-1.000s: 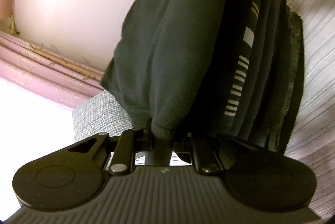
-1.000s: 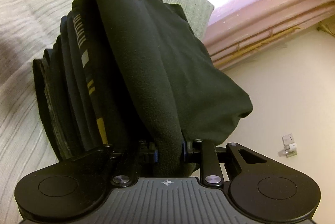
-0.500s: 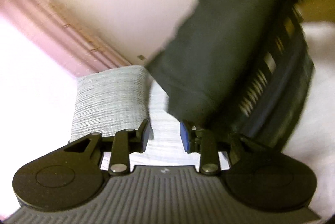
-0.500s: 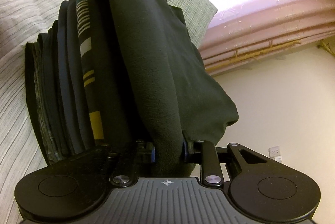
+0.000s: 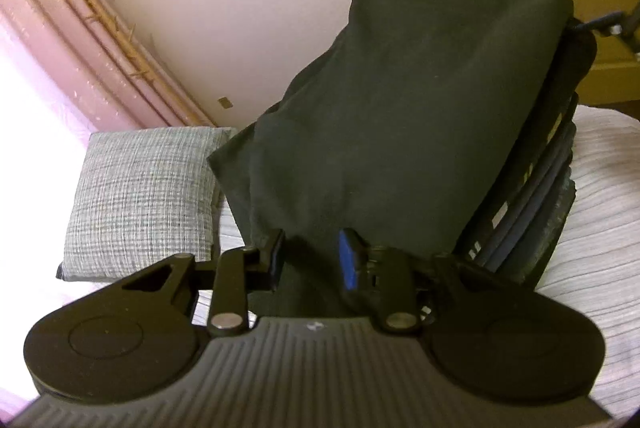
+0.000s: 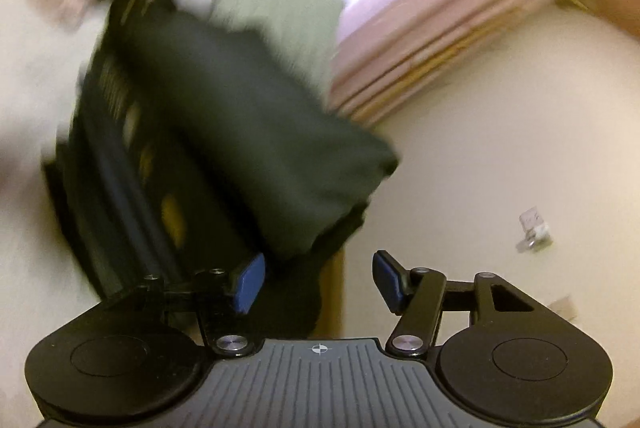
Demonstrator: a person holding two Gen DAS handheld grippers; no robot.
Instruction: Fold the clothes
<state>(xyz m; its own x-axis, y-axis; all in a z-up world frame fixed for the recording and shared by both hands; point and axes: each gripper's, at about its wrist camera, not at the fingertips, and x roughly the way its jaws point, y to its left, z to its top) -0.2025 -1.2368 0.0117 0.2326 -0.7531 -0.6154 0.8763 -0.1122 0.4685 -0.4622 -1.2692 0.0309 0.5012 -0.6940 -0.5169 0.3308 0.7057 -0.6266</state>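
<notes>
the folded dark garment (image 5: 404, 132) is seen on top of the clothes stack (image 5: 536, 204) on the bed (image 5: 600, 212), beside a grey pillow (image 5: 144, 196). both the left hand-held gripper (image 5: 310, 262) and right hand-held gripper (image 6: 318, 282) are held apart, gripping nothing.

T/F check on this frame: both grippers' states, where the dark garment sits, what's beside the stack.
1. The left gripper is shut on the dark garment. False: its jaws stand open, with nothing clamped.
2. The right gripper is open. True.
3. The dark garment lies on top of the stack. True.
4. A grey pillow lies beside the stack. True.
5. The stack sits on a wooden floor. False: it rests on a striped bedcover.
</notes>
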